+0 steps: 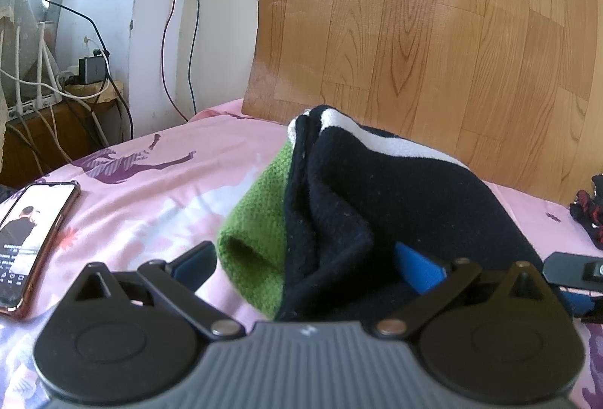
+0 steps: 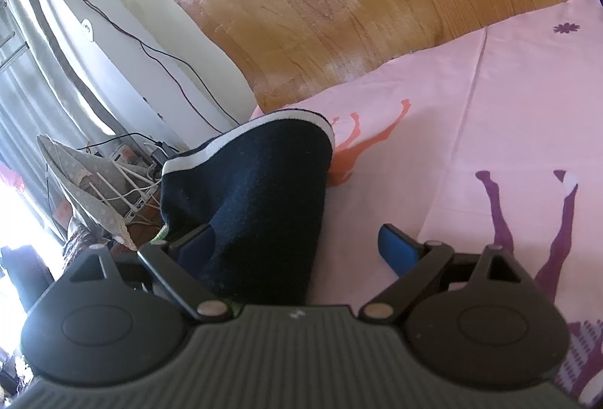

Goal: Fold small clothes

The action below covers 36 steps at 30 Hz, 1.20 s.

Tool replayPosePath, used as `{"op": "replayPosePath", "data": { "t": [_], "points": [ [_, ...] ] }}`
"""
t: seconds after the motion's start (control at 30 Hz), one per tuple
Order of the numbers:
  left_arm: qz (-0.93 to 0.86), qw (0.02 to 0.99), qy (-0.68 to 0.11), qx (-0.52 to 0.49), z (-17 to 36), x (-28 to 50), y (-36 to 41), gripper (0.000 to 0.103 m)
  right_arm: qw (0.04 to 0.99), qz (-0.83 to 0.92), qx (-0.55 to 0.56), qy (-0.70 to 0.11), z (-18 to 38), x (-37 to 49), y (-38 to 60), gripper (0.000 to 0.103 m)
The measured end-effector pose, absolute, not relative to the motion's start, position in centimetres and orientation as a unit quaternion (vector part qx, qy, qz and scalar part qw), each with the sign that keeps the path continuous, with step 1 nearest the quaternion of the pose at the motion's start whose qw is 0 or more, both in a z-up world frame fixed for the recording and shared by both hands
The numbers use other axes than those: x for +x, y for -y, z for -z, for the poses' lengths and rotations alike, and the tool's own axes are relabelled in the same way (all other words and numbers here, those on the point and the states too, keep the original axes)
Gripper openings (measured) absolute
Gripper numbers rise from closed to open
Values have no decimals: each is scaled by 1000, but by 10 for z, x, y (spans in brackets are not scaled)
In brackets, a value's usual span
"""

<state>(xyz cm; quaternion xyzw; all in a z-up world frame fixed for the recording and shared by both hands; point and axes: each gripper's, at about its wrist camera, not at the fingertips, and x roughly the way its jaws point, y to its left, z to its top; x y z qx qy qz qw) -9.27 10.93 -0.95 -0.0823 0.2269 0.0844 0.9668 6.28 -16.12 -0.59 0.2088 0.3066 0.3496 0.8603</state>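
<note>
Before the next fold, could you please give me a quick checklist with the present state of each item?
1. Left gripper jaws open around the garment: ok.
2. Right gripper jaws open around the same garment: ok.
3. Garment flat on the sheet: not ok, it is bunched.
4. Green cloth free of the garment: not ok, they touch.
5. Phone apart from the clothes: ok.
6. Firm grip on the fabric: cannot tell.

Clothes pile (image 1: 377, 190) on bedsheet (image 1: 150, 205), phone (image 1: 34, 239) left, headboard (image 1: 433, 32) behind.
</note>
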Motion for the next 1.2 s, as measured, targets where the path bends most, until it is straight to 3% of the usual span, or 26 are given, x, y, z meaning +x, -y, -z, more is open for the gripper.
{"op": "replayPosePath", "data": {
  "t": [1.2],
  "points": [
    [-106, 970, -213, -47, 6, -98, -101, 103, 859, -352, 208, -308, 6, 64, 163, 95]
  ]
}}
